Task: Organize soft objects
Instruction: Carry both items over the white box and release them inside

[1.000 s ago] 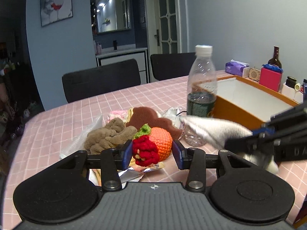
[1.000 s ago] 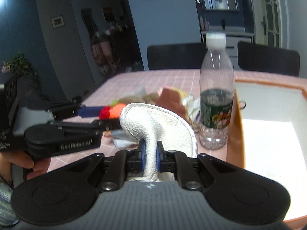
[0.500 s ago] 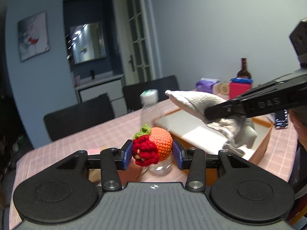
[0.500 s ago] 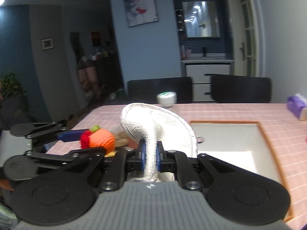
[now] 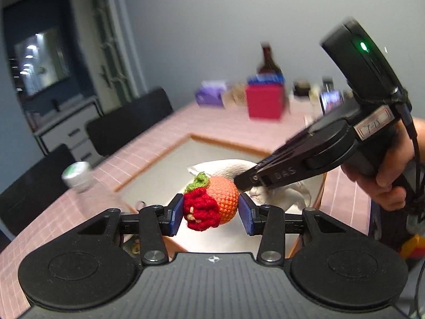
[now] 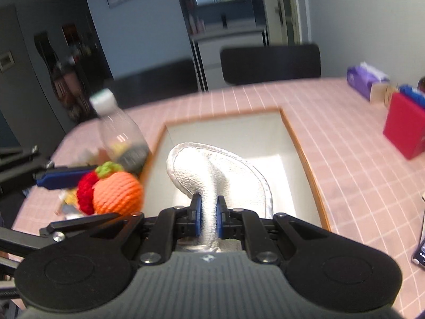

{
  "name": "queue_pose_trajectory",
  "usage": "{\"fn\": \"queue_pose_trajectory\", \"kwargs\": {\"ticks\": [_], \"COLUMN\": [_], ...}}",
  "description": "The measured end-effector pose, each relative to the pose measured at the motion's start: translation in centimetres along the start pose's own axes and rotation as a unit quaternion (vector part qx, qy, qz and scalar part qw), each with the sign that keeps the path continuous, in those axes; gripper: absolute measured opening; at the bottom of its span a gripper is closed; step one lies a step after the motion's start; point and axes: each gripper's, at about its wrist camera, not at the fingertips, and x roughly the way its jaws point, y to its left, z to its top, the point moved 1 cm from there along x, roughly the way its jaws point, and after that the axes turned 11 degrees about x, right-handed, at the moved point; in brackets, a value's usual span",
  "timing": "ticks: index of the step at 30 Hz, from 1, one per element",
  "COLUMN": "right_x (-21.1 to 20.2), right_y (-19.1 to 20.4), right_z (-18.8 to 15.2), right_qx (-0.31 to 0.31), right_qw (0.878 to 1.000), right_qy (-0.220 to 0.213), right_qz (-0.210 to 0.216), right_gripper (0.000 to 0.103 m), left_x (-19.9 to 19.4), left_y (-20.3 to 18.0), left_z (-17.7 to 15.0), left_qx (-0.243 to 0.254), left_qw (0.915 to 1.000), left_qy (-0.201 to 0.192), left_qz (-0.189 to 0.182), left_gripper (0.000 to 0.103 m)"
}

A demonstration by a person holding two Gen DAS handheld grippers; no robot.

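The crocheted fruit (image 5: 212,203) is pinched between the blue pads of the left gripper (image 5: 211,214), above the edge of the orange-rimmed box (image 6: 302,148). The white cloth (image 6: 212,175) is squeezed between the nearly closed jaws of the right gripper (image 6: 208,216), over the box interior.

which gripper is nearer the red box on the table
Right. The right gripper, over the orange-rimmed box, is nearer the red box; the left gripper sits farther left.
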Motion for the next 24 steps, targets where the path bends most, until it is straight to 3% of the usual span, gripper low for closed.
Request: {"fn": "queue_pose_trajectory", "kwargs": {"ticks": [7, 17, 22, 24], "right_x": [4.1, 7.9, 8.9, 8.9], "right_y": [-2.7, -5.2, -5.3, -4.9], "right_z": [-1.0, -2.1, -2.9, -3.0], "right_qx": [-0.007, 0.002, -0.008, -0.017], "right_qw": [0.995, 0.980, 0.974, 0.974], "right_qy": [0.092, 0.191, 0.219, 0.219], "right_qz": [-0.037, -0.052, -0.058, -0.062], "right_gripper": [0.012, 0.018, 0.037, 0.039], "left_x": [5.6, 10.4, 11.9, 12.3], "left_y": [-1.7, -2.3, -2.1, -2.2], "left_z": [-0.1, -1.2, -1.7, -1.9], "left_qx": [0.085, 0.144, 0.152, 0.154], "left_qw": [0.9902, 0.9697, 0.9631, 0.9609], "left_qy": [0.103, 0.183, 0.206, 0.214], "left_qz": [-0.042, -0.074, -0.084, -0.085], "left_gripper": [0.050, 0.050, 0.051, 0.051]}}
